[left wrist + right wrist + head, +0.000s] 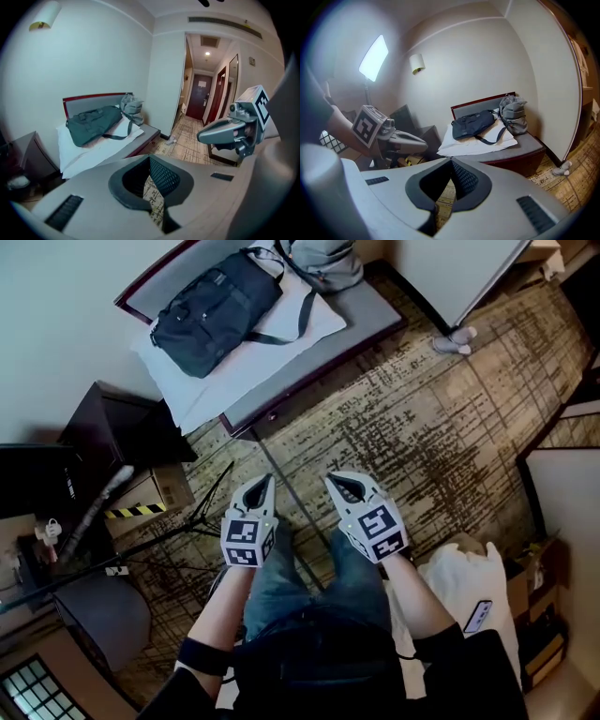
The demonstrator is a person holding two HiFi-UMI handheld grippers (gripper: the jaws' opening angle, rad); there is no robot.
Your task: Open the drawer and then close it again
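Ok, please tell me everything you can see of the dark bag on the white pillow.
The dark bag is a soft duffel, fabric by its look, dark blue-grey, with a front pocket, buckles and a long strap trailing over the white pillow beneath it. It looks closed and lies flat. A grey backpack sits just beyond its end; whether they touch is unclear.
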